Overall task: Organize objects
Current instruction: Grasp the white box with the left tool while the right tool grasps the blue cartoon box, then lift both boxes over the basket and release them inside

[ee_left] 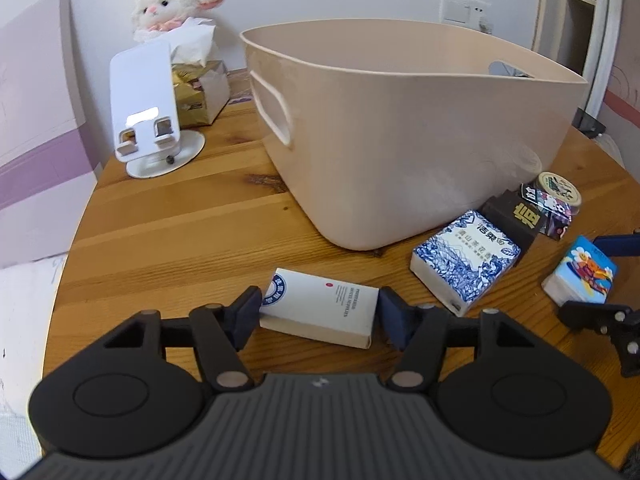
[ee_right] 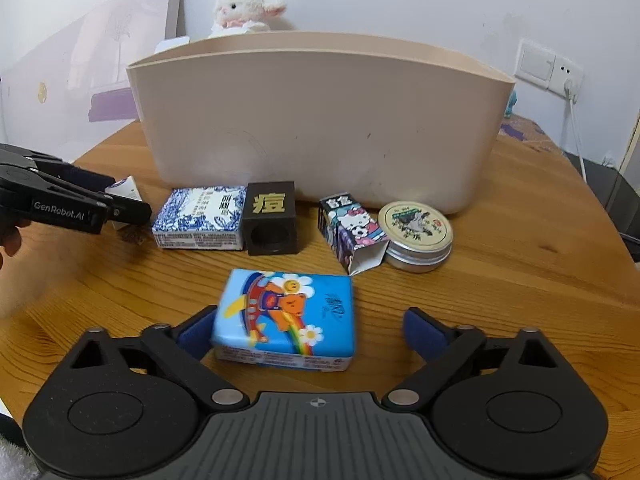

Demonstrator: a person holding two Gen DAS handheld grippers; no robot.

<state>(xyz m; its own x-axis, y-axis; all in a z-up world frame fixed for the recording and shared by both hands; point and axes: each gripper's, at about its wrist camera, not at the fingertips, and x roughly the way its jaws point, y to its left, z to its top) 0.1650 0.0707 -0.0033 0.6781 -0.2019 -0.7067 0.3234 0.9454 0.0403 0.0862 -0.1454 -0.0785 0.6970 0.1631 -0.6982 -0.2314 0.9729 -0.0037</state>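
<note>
A beige plastic basket stands on the round wooden table; it also shows in the right wrist view. My left gripper is open around a white box lying on the table, its pads close to both ends. My right gripper is open, with a blue cartoon tissue pack between its fingers, touching the left pad. A blue-and-white tissue pack, a black box, a Hello Kitty carton and a round tin lie in front of the basket.
A white phone stand, a gold tissue box and a plush lamb sit at the table's far left. A wall socket with a cable is at the right. The left gripper shows in the right wrist view.
</note>
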